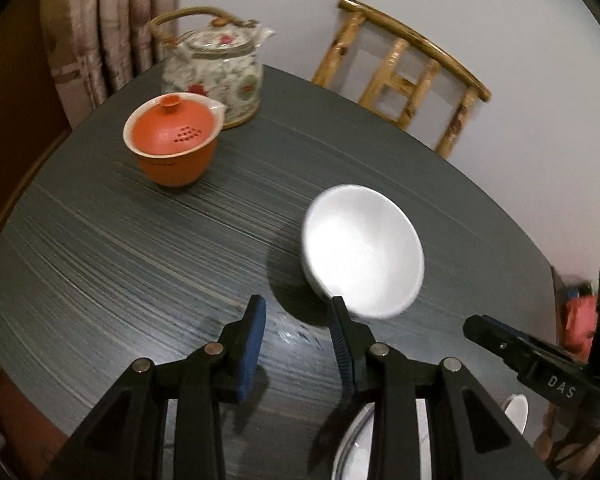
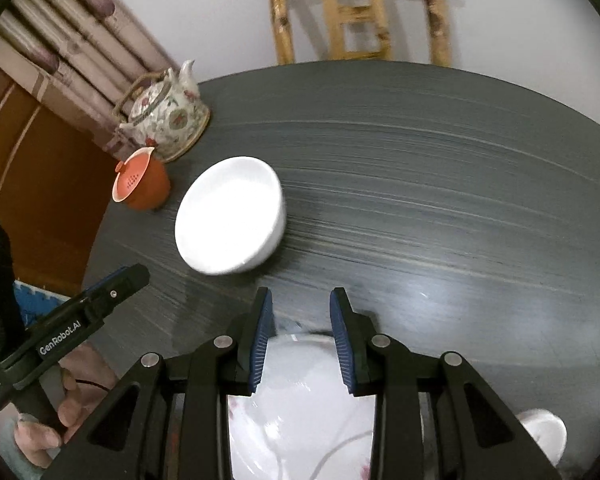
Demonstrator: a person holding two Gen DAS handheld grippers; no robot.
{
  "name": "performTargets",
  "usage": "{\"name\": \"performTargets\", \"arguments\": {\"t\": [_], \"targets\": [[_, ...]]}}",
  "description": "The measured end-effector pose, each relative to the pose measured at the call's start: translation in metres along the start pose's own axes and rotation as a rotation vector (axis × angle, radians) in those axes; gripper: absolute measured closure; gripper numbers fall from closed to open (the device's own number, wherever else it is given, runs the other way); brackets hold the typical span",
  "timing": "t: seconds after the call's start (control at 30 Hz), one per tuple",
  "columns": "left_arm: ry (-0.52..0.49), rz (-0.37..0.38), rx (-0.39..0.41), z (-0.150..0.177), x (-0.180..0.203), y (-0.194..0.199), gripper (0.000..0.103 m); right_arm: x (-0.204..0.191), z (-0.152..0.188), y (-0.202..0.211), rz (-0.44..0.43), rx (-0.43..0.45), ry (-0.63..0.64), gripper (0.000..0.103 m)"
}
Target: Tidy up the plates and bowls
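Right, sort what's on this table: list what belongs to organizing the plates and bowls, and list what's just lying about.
Belongs to the job:
white bowl
white plate at the near edge, under the right gripper

Just lying about:
floral teapot
orange lidded cup
small white dish, too cut off to judge

Your right gripper (image 2: 301,316) hangs over the near edge of the dark table (image 2: 440,184), jaws parted, nothing between the pads; a white plate (image 2: 300,420) lies right under them. White bowl (image 2: 230,216) sits ahead, slightly left, empty. Orange lidded cup (image 2: 142,184) and floral teapot (image 2: 166,120) far left, just beside each other. Your left gripper (image 2: 116,284) pokes in at near left. Small white bowl (image 2: 544,432) near right. Bamboo chair (image 2: 356,12) beyond the table
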State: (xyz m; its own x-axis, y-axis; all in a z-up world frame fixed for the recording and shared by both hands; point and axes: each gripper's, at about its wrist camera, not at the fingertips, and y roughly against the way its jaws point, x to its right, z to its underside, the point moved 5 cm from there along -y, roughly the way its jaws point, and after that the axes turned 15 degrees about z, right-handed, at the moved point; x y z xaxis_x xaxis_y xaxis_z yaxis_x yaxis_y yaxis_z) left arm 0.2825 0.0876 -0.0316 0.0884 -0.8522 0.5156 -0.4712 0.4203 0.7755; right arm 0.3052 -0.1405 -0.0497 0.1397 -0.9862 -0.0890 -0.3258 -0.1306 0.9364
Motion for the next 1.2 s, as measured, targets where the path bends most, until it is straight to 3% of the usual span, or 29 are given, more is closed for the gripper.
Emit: {"name": "performTargets", "arguments": {"t": [0.4,0.73,0.9,1.0,1.2], "targets": [[0.045,0.084,-0.040,-0.035,-0.003,-0.034,0.070,-0.032,-0.043,-0.049,0.020,-0.038,-0.001,0.074],[0.061,0.040,-0.096,-0.036,-0.014,-0.068,0.070,-0.027,-0.054,-0.070,0.033,-0.059,0.015,0.080],[0.038,0.019,-0.115,-0.034,-0.014,-0.078,0.071,-0.031,-0.057,-0.075,0.030,-0.058,0.034,0.089],[0.038,0.027,-0.136,-0.031,-0.014,-0.083,0.093,-0.035,-0.057,-0.077,0.037,-0.053,0.050,0.093],[0.009,0.016,-0.131,-0.027,-0.012,-0.083,0.094,-0.037,-0.055,-0.077,0.047,-0.050,0.042,0.095]]}}
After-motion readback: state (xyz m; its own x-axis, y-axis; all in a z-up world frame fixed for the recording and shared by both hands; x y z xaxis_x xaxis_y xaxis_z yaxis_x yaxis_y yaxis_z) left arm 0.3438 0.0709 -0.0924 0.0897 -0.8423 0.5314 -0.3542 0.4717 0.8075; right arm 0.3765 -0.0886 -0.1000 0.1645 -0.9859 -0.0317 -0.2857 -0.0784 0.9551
